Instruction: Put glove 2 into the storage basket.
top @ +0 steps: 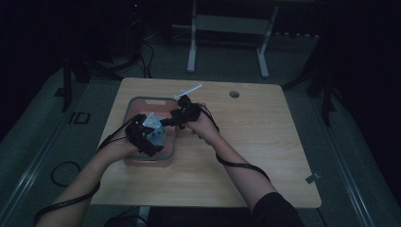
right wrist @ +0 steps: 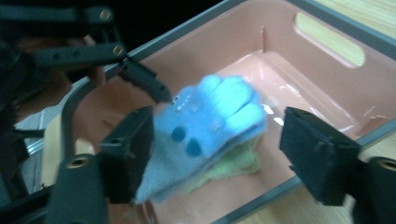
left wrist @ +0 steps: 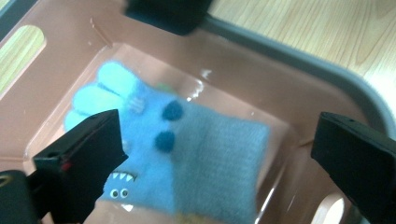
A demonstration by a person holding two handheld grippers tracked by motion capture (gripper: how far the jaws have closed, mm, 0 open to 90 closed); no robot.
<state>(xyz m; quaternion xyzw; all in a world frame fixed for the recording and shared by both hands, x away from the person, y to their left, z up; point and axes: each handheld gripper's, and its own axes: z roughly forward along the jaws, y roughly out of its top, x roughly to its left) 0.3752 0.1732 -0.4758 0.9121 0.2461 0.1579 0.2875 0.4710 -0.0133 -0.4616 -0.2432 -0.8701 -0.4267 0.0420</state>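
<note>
Black jaws of both tongs nearest the lens in the gripper views, spread wide, nothing pressed between them. Then, by size: pale wooden table (top: 265,156), carrying all. On its left half, pink bin (top: 166,152) with grey rim and handle slots. Inside, on the bin floor, blue glove (left wrist: 196,149) with paler fingertips, dark blue dots, small white teeth and eyes; lying flat in the left gripper view, free of the pads. Under it, partly hidden, yellow-green cloth (right wrist: 233,170). Left tongs (top: 142,137) over the bin, open above the glove. Right tongs (top: 182,113) at the bin's far right rim, also open, jaws either side of the glove without touching. Beyond, near the far table edge, white syringe (top: 188,91).
</note>
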